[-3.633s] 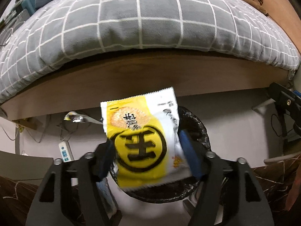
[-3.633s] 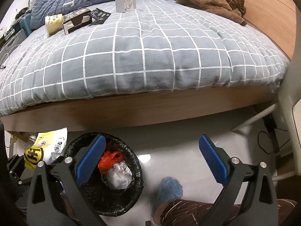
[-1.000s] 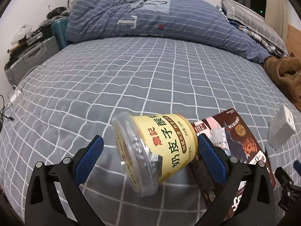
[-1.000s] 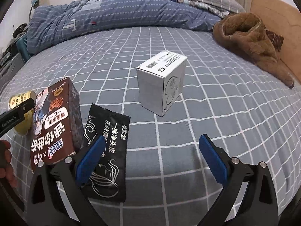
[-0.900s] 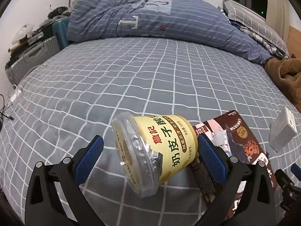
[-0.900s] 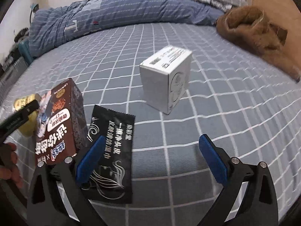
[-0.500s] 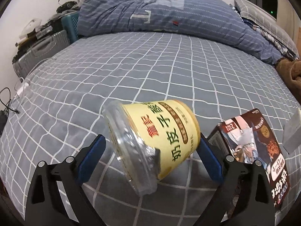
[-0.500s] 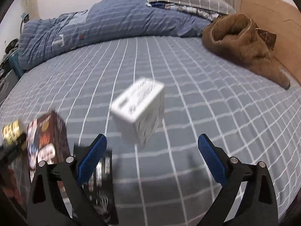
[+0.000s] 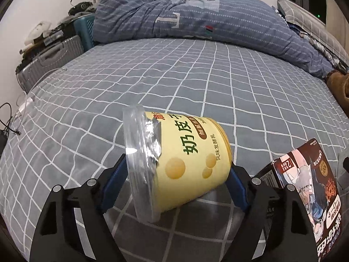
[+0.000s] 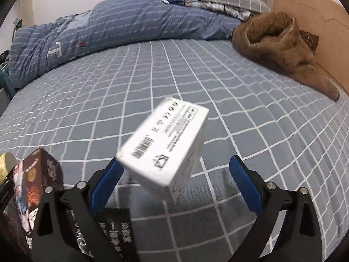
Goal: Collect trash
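A yellow yogurt cup (image 9: 187, 161) with a clear lid lies on its side on the grey checked bedspread (image 9: 196, 83). My left gripper (image 9: 175, 183) is closing on it, one blue pad against the lid end and the other against the base. A white cardboard box (image 10: 165, 146), blurred, sits between the fingers of my right gripper (image 10: 176, 181). Its jaws are closing. The left pad is at the box's corner, and the right pad (image 10: 244, 185) stands clear of it.
A brown snack box (image 9: 305, 187) stands right of the cup, and a black wrapper (image 10: 117, 229) lies under my right gripper. A blue striped duvet (image 9: 196, 15) and a brown garment (image 10: 281, 48) lie at the far side. A suitcase (image 9: 50, 63) stands beside the bed.
The left jaws have narrowed onto the cup, which has rolled so its foil faces up. My right gripper has swung from the black wrapper to the white box, and its jaws have narrowed a little.
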A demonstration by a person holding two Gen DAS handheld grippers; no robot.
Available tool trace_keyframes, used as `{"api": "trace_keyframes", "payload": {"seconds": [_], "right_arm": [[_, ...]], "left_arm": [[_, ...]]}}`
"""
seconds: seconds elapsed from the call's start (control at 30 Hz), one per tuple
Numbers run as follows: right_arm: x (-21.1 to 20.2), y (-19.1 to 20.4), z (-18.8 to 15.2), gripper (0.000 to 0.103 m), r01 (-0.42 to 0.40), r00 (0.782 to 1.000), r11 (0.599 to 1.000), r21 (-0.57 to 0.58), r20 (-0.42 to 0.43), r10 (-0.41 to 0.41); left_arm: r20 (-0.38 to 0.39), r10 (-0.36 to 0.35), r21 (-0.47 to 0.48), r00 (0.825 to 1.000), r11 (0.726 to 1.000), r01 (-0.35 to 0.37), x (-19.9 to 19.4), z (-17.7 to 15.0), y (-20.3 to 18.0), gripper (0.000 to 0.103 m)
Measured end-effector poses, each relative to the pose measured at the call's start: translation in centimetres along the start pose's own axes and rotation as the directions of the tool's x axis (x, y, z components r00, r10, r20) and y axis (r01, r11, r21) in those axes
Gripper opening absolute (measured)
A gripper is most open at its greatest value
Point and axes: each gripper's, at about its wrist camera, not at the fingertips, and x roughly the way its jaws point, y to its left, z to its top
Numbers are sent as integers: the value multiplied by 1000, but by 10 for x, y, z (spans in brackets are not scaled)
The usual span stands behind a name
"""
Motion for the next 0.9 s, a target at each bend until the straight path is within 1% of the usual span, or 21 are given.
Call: {"api": "trace_keyframes", "payload": {"seconds": [0.07,0.1,0.13,0.17,0.27,0.43,0.63,0.9], "right_arm": [[4,-3,0,76,-12,1000,1000,13,-9,13],[6,-3,0,74,-16,1000,1000,13,-13,16],[7,-4,0,65,-27,1000,1000,16,-16,27],[8,-4,-1,51,-34,999,999,17,-24,34],[9,-4,-1,47,-29,999,1000,12,-28,29],[0,-3,-2,41,-25,1000,999,-24,-18,25],[-16,2,-6,37,-36,999,998,-51,-20,35],[-51,8,-8,37,-45,999,996,-81,12,46]], "left_arm": [[4,-1,3,1000,1000,1,1,0,1,79],[4,0,2,1000,1000,0,2,0,1,78],[4,-1,1,1000,1000,1,3,0,2,77],[4,0,1,1000,1000,0,3,0,2,77],[11,2,6,1000,1000,-2,1,0,2,73],[4,-16,-1,1000,1000,16,-2,-1,6,72],[-10,-53,-6,999,999,53,-15,-2,10,71],[-5,-97,3,995,995,97,-43,-3,9,71]]}}
